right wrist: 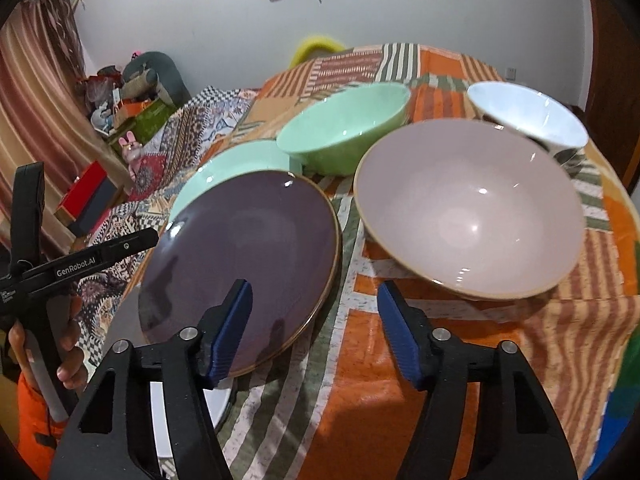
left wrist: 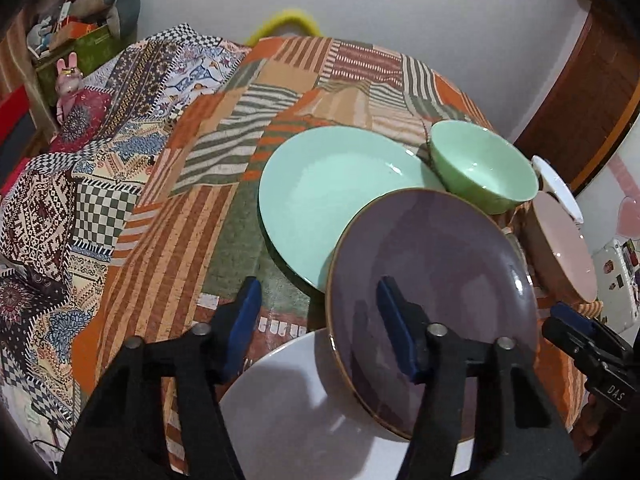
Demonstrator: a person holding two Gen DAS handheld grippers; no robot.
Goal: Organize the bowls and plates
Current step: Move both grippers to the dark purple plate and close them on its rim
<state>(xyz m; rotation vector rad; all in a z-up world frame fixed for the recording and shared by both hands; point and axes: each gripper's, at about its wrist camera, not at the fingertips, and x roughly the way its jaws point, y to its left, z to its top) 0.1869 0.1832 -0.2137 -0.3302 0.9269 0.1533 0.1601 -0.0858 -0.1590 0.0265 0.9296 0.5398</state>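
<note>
The purple plate sits tilted, its near-left rim lapping over a white plate at about 7 o'clock and its far rim lapping the mint plate at 11 o'clock. A thin gold line runs round its edge. In the right wrist view the same purple plate fills the left centre, with the mint plate showing behind it and a sliver of the white plate under its near rim.

The left gripper stands about half open, nothing between the pads: its right finger hangs over the purple plate's face, its left finger over bare cloth at 9 o'clock. Whether the pad touches the plate cannot be told. The right gripper is also about half open and empty; its left finger overlaps the purple plate's near-right rim, its right finger is over the tablecloth.

At 1 o'clock from the purple plate stands the green bowl, just beside the mint plate's far edge. At 3 o'clock is the pink bowl, apart from the plate by a narrow strip of cloth. Beyond it, at 1 o'clock, the white bowl sits near the table's far right edge.

Open cloth lies to the left of the plates and along the near right, toward the table edge. A hand in an orange sleeve grips the left tool's handle at lower left.
</note>
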